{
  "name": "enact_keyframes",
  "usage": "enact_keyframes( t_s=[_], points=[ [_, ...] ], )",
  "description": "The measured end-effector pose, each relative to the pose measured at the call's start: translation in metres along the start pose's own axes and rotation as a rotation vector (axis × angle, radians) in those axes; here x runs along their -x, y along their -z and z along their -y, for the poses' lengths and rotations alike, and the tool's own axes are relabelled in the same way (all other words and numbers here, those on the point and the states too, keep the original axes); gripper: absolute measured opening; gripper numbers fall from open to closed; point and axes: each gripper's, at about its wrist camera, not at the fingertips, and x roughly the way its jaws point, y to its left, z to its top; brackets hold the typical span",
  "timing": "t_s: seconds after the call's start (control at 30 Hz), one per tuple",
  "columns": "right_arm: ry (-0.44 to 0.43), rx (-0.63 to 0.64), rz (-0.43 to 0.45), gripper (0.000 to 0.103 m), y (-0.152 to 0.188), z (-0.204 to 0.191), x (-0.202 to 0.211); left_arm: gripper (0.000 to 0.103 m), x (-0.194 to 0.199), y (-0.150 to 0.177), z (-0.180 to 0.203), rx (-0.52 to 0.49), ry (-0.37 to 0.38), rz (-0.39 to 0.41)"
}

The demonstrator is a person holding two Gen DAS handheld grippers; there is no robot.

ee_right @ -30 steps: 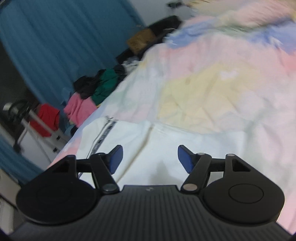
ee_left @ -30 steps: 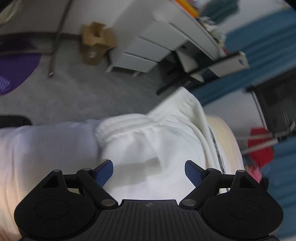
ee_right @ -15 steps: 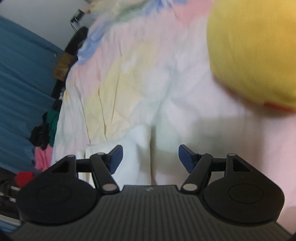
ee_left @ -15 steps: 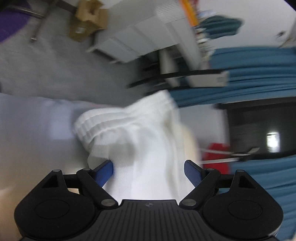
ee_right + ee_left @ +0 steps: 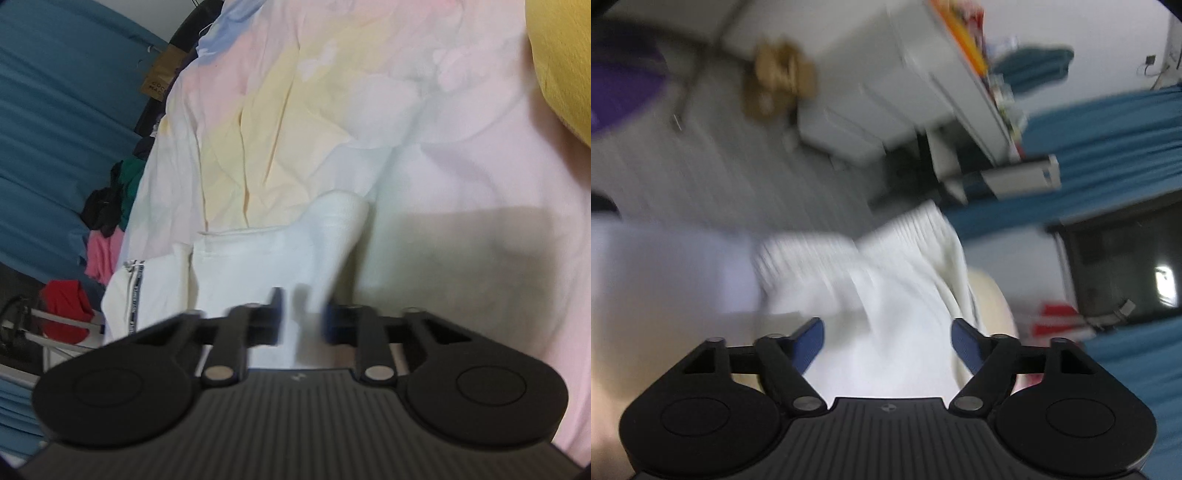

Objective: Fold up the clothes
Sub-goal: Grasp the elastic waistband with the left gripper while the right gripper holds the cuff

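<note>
White garment [image 5: 258,266] lies on the pastel bedsheet [image 5: 424,122], long axis running away from the left tongs [image 5: 886,341], ribbed waistband [image 5: 916,229] at the far end. Left tongs spread wide above it. Right tongs [image 5: 301,314] narrowed around a raised fold, blurred; grip can't be confirmed.

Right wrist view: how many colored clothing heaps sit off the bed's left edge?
3: dark-and-green heap uppermost, pink heap below it, red garment lowest, by a metal rack. More may be hidden.
</note>
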Motion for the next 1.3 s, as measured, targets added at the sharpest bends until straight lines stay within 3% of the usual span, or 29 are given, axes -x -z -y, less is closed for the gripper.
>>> enact_keyframes(
  t_s=[0.07, 0.13, 0.23, 0.3, 0.33, 0.43, 0.6, 0.63, 0.73, 0.9, 0.97, 1.03, 1.17, 1.3],
  points=[
    [0.001, 0.022, 0.012, 0.010, -0.002, -0.003, -0.001, 0.087, 0.011, 0.000, 0.004, -0.029, -0.054, 0.046],
    [0.002, 0.043, 0.024, 0.009, -0.004, -0.005, -0.002, 0.092, 0.006, 0.000, 0.006, -0.038, -0.077, 0.015],
    [-0.005, 0.058, 0.055, 0.009, -0.005, -0.006, 0.002, 0.092, -0.027, 0.001, -0.005, 0.088, -0.090, -0.183],
    [-0.002, 0.067, 0.067, 0.009, -0.005, -0.007, 0.004, 0.091, -0.041, 0.003, -0.011, 0.143, -0.107, -0.267],
    [-0.001, 0.069, 0.071, 0.009, -0.005, -0.007, 0.004, 0.092, -0.042, 0.001, -0.012, 0.139, -0.101, -0.269],
    [0.012, 0.065, 0.075, 0.009, -0.004, -0.008, 0.003, 0.090, -0.040, 0.001, -0.007, 0.104, 0.000, -0.273],
    [0.004, 0.068, 0.085, 0.009, -0.001, -0.012, 0.004, 0.088, -0.031, -0.002, -0.001, 0.118, 0.263, -0.236],
    [0.005, 0.066, 0.083, 0.010, -0.001, -0.012, 0.004, 0.088, -0.035, 0.000, 0.002, 0.107, 0.268, -0.237],
    [0.006, 0.048, 0.059, 0.012, -0.002, -0.011, 0.000, 0.079, -0.044, 0.010, 0.008, 0.076, 0.139, -0.265],
    [0.007, 0.048, 0.007, 0.013, -0.002, -0.013, -0.014, 0.078, -0.071, 0.015, -0.002, 0.152, 0.062, -0.392],
    [0.026, 0.085, 0.013, 0.013, 0.000, -0.018, -0.018, 0.073, -0.070, 0.014, 0.002, 0.128, 0.057, -0.383],
    [0.034, 0.116, 0.026, 0.013, 0.001, -0.023, -0.018, 0.059, -0.068, 0.014, 0.006, 0.108, 0.052, -0.370],
    [0.044, 0.156, 0.063, 0.007, 0.002, -0.026, -0.012, 0.019, -0.068, 0.011, 0.006, 0.103, 0.058, -0.341],
    [0.015, 0.107, 0.123, 0.006, -0.003, -0.018, 0.010, 0.011, -0.062, 0.007, 0.011, 0.069, 0.101, -0.292]
  ],
)
